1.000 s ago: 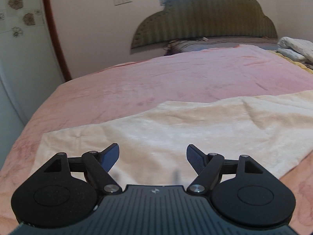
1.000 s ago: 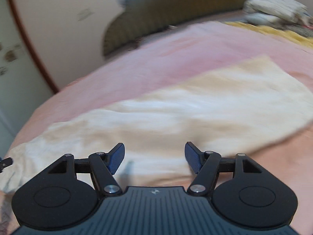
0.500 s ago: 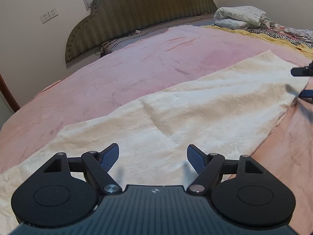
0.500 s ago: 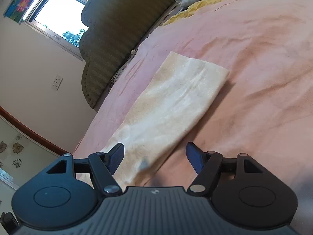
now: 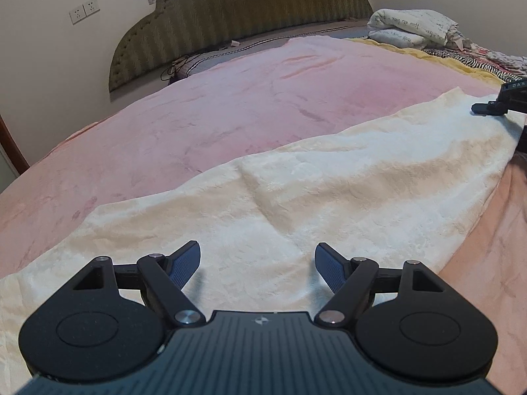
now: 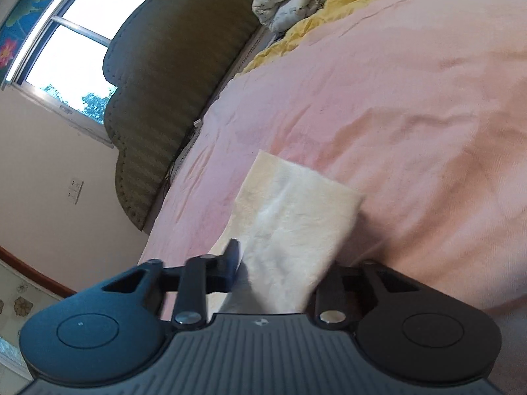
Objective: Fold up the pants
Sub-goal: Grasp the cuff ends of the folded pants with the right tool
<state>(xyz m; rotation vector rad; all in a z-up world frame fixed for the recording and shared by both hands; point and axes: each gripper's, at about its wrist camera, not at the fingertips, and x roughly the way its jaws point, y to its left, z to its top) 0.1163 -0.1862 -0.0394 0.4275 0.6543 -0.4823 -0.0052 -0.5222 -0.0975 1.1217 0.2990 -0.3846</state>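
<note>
- While the pants (image 5: 329,191) lie flat and long across the pink bedspread (image 5: 250,105), both grippers sit at its near edge, likely so each can take one end for a fold.
- Pants: cream, plush, one long strip, already narrowed by the look of it; they run along the near part of the bedspread, well clear of the headboard (image 5: 243,10).
- Left gripper (image 5: 257,265): jaws wide apart, nothing between the pads, nothing held.
- It hangs over the pants, angled down, toward the end farther from the yellow blanket (image 5: 438,61); cloth is under and ahead of the fingertips, not touching that I can tell.
- Probably kept wide so it can drop onto the edge and pinch.
- Right gripper (image 6: 276,260): jaws closing, with the pants end between them.
- Left-side pad (image 6: 232,258) shows against the cloth; the other pad is hidden behind the fabric, so full pinch cannot be confirmed, but cloth bunches and rises at the jaws like a grip.
- View is rolled, so this gripper is turned on its side, likely to take the flat hem edgewise.
- From the left wrist view, the right gripper (image 5: 487,107) sits on the pants end nearer the yellow blanket.
- Judgement: step in hand is grabbing both ends; right is nearly on, left not yet.
- Risk: plush layers may split, so only the top one gets pinched.
</note>
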